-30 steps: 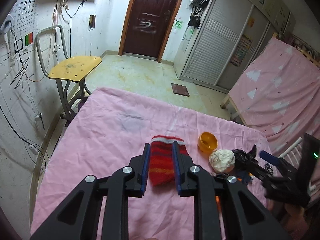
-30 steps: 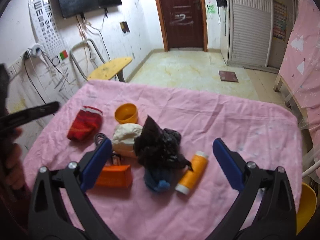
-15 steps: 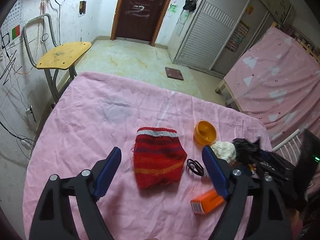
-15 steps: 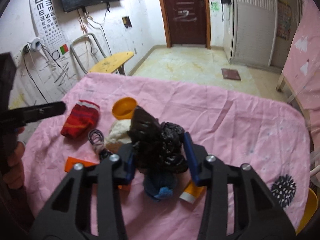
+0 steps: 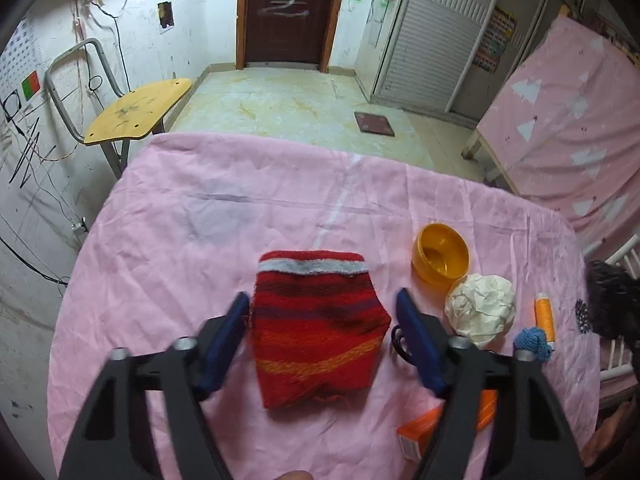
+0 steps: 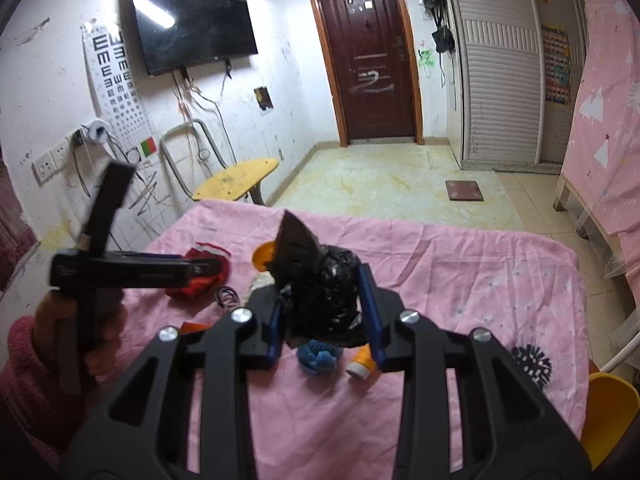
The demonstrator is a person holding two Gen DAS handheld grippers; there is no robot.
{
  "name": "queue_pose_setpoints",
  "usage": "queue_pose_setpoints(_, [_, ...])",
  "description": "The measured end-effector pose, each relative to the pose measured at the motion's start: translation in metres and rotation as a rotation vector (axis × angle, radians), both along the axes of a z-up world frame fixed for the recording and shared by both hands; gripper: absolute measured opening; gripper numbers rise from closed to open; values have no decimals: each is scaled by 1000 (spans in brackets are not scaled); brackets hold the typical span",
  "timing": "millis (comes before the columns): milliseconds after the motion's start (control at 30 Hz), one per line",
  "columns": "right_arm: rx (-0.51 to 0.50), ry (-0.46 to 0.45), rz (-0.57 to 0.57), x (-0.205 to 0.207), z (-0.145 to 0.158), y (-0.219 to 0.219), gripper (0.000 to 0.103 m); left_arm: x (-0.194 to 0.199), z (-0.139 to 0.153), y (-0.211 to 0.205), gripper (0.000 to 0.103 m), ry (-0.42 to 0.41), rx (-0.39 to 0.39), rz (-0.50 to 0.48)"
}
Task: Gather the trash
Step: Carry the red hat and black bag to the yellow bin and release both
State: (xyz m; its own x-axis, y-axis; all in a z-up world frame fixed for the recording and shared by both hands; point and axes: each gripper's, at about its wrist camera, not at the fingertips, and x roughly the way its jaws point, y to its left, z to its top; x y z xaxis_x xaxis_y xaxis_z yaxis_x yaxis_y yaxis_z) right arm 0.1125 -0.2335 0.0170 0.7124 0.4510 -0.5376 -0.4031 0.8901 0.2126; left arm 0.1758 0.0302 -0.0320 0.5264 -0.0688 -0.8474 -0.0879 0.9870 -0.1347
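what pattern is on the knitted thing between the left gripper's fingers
Red knit cloth with darker and orange stripes and a grey-white band along its far edge; clearest in the left wrist view.

The far half of the bench [image 5: 224,208] lies bare, open to a claw. Nearer, the red knit pouch [image 5: 320,328], orange bowl [image 5: 440,256], crumpled paper ball [image 5: 480,308], thread spool [image 5: 545,316] and blue pompom [image 5: 532,342] crowd the right side.

The flat orange cardboard box [image 5: 424,428] is largely hidden behind the left gripper [image 5: 322,342], its label print too small to be read. In the right wrist view, the crumpled white paper ball [image 6: 262,280] is mostly covered by the crinkled black plastic bag [image 6: 320,292], and the left gripper is blurred.
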Motion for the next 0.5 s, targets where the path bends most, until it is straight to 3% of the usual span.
queue_pose_setpoints(33, [5, -6, -2, -3, 1, -4, 31, 2, -2, -1, 45, 9, 9, 1])
queue_pose_setpoints(267, [52, -18, -29, -14, 2, -33, 31, 1, -2, 1, 14, -2, 47, 6])
queue_pose_setpoints(500, [80, -42, -82, -28, 3, -70, 31, -17, 29, 1, 11, -86, 50, 33])
